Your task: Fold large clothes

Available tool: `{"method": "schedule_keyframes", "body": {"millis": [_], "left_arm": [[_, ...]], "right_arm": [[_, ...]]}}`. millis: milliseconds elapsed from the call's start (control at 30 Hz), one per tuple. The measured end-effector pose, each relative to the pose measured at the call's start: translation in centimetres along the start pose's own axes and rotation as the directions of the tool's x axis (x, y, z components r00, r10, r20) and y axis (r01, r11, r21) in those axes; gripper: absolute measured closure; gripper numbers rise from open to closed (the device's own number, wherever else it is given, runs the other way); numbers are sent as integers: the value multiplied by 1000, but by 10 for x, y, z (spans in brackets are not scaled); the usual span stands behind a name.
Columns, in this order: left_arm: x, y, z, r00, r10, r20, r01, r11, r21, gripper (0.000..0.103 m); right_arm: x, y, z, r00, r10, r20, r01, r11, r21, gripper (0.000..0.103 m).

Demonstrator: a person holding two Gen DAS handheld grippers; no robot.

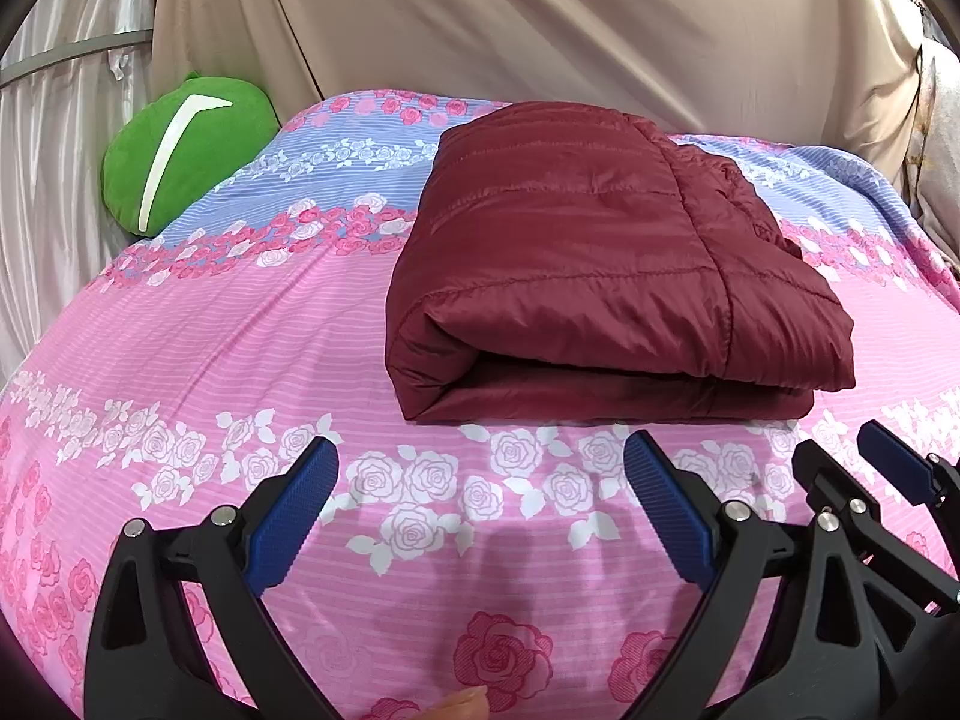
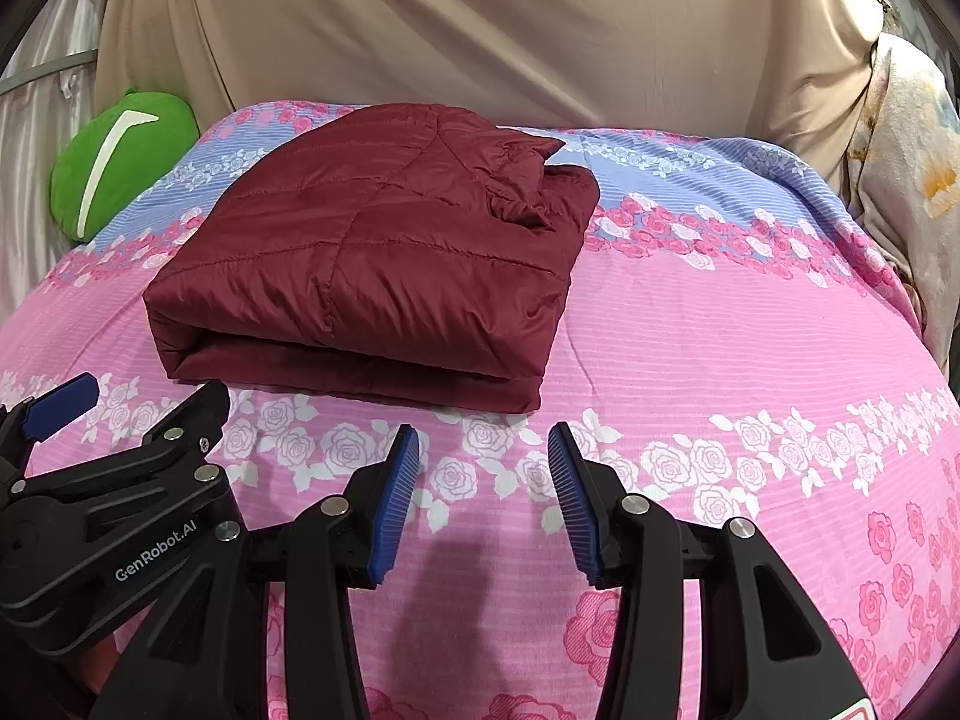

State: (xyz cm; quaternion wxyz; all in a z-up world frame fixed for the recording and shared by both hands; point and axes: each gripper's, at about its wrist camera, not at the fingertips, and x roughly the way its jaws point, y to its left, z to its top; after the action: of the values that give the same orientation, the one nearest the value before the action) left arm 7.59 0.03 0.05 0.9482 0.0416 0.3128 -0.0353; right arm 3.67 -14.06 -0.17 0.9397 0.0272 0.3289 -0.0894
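A maroon quilted jacket [image 1: 600,264] [image 2: 384,258] lies folded into a thick rectangle on the pink and blue rose-print bedspread [image 1: 240,360] [image 2: 720,360]. Its rounded fold faces me and its collar bunches at the far right corner. My left gripper [image 1: 480,480] hovers over the bedspread just in front of the jacket, jaws wide open with nothing between the blue pads. My right gripper [image 2: 483,474] hovers beside it, to the right, open about halfway and empty. Each gripper shows at the edge of the other's view, the right gripper [image 1: 888,468] and the left gripper [image 2: 60,402].
A green plush cushion [image 1: 180,150] [image 2: 114,162] sits at the bed's far left corner. Beige draped cloth [image 1: 510,18] hangs behind the bed, with pale curtains at the left. A floral fabric [image 2: 918,168] hangs at the far right.
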Motion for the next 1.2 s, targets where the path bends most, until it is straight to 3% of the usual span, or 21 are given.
{"method": "schedule_keyframes", "body": {"millis": [1200], "left_arm": [[0,-1,0,1000,16,3,-16,1000,24,15]], "right_arm": [[-3,2,-2,1000,-10,0,10,1000,2,58]]}}
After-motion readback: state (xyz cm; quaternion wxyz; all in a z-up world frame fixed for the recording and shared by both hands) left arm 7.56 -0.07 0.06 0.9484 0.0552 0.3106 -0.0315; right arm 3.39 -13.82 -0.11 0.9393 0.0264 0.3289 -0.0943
